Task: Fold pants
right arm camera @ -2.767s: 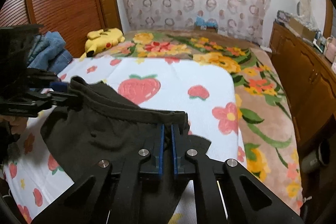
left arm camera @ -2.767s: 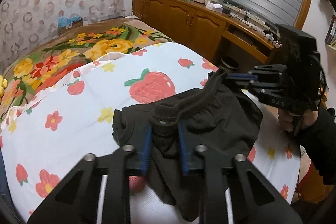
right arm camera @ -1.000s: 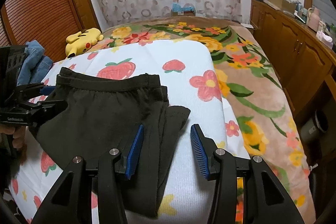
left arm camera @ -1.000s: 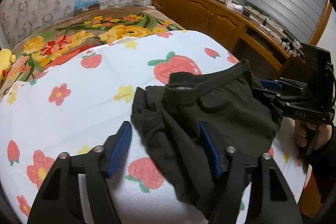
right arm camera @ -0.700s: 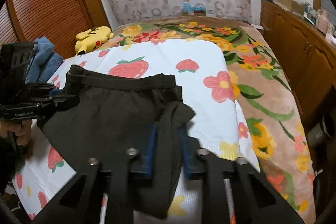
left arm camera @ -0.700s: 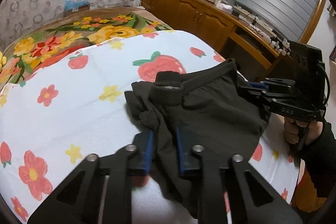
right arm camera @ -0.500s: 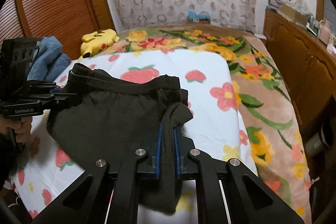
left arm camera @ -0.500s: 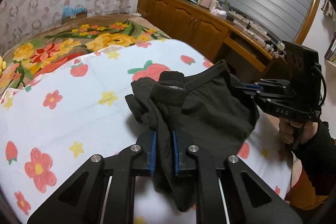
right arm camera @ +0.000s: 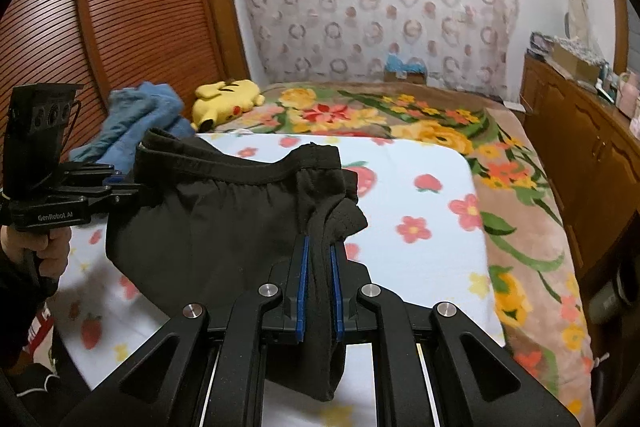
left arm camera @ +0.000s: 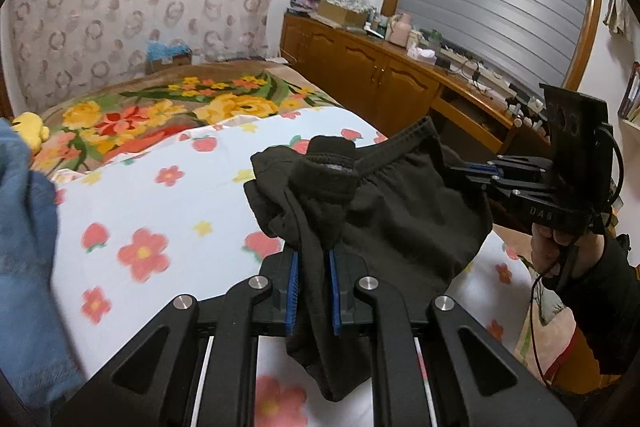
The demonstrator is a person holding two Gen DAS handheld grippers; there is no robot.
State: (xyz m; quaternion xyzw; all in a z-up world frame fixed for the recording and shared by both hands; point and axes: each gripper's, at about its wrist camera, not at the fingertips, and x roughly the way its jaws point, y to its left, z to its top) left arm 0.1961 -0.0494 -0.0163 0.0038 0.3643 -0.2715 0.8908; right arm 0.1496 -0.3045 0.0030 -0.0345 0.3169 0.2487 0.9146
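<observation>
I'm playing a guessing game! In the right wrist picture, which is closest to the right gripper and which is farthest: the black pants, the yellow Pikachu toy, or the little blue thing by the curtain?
1. The black pants: pinched in the jaws of the right gripper.
2. The yellow Pikachu toy: farther up the bed, on the left.
3. The little blue thing: farthest, at the bed's far end, against the curtain.

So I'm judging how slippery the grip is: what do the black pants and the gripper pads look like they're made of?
The black pants look like soft matte knit, probably cotton jersey: they drape limply and gather at an elastic waistband. The blue pads of the right gripper look like ribbed rubber or soft plastic, though that is uncertain; the left gripper has the same.
</observation>
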